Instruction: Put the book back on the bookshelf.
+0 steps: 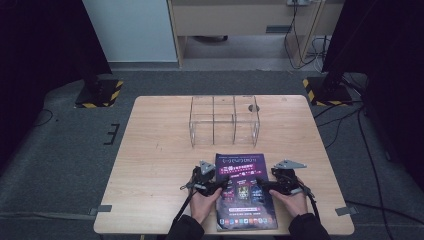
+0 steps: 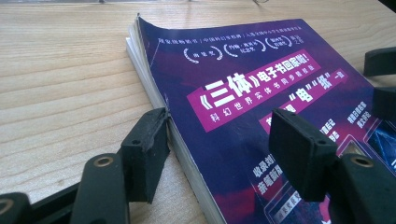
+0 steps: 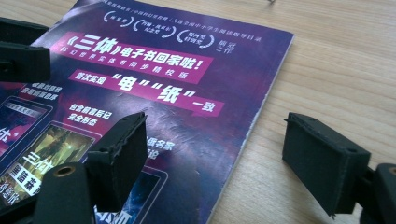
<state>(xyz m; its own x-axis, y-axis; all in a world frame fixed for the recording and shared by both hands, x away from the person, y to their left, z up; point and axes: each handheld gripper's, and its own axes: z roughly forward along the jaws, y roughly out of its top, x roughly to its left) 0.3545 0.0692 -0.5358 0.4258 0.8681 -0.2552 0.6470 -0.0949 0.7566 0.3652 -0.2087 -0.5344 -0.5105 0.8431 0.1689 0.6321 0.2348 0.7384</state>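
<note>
purple magazine (image 1: 244,192), magenta banners, black grippers

Plenty of bare light wooden desk (image 1: 155,150) on either side of the purple glossy-covered magazine (image 1: 245,200), so I can slide in low from both edges. Only real blocker is the clear acrylic divided box (image 1: 224,120) standing just beyond the magazine's far edge, with a strip of open desk between them.

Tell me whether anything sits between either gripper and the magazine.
Nothing visible does. The left gripper straddles the magazine at its left edge, the right gripper at its right edge; both have jaws open, with only bare table beside them.
</note>
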